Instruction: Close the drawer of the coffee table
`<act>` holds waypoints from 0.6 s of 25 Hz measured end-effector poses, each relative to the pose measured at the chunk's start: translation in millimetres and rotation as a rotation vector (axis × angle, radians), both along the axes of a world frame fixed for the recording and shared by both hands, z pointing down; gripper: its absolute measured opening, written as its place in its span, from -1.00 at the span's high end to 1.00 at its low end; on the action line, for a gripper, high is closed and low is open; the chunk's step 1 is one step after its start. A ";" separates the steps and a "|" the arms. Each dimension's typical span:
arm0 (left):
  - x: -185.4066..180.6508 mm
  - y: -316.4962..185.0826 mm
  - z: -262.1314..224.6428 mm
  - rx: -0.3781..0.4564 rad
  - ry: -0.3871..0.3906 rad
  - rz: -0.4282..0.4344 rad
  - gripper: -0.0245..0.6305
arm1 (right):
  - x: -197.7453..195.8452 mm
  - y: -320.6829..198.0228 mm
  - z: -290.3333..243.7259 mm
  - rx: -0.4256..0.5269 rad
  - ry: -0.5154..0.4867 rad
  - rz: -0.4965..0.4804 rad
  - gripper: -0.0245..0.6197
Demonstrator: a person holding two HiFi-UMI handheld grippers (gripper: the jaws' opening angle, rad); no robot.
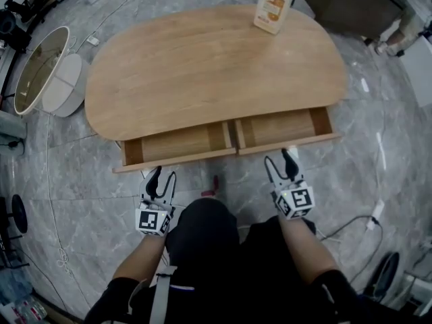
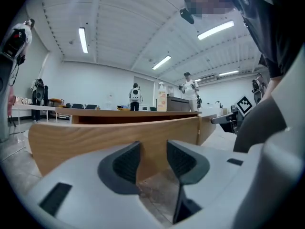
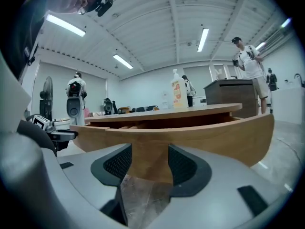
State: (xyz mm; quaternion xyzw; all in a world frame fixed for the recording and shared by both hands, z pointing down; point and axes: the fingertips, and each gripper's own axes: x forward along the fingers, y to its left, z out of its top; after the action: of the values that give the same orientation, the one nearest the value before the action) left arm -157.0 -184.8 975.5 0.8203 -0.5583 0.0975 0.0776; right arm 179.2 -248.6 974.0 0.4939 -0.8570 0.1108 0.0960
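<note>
The oval wooden coffee table has two drawers pulled out along its near edge, the left drawer and the right drawer, both empty. My left gripper hovers just short of the left drawer's front, jaws apart with nothing between them. My right gripper is close in front of the right drawer's front, also open and empty. In the left gripper view the gripper faces the drawer front from low down. The right gripper likewise faces its wooden front.
An orange-and-white bottle stands on the table's far edge. A round mirror and a white round lid lie on the marble floor at left. Cables run across the floor. A small red thing lies between the grippers. People stand far behind the table.
</note>
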 end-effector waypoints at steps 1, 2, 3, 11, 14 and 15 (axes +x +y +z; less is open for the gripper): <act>-1.0 -0.6 -0.2 0.000 0.007 -0.005 0.41 | 3.2 -1.1 -0.5 -0.002 -0.005 0.014 0.19; -2.1 -2.0 -0.4 0.000 0.016 -0.012 0.46 | 6.3 -3.5 -0.2 0.001 -0.005 0.024 0.19; -2.8 -3.8 -0.5 0.002 0.025 -0.018 0.48 | 8.3 -6.3 0.2 0.005 -0.004 0.033 0.19; -5.6 -16.3 -0.3 0.010 0.039 -0.026 0.49 | 12.3 -7.3 0.0 0.028 0.014 0.063 0.24; -7.2 -25.6 0.8 0.014 0.043 -0.032 0.49 | 18.2 -13.4 0.6 0.019 0.011 0.081 0.42; -7.7 -28.8 1.2 0.015 0.042 -0.032 0.48 | 16.3 -18.9 -0.6 0.009 0.007 0.080 0.42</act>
State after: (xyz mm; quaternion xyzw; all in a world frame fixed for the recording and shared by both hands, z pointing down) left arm -164.7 -213.7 976.7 0.8135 -0.5705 0.0749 0.0845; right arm 195.5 -267.5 973.4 0.5286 -0.8367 0.1091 0.0926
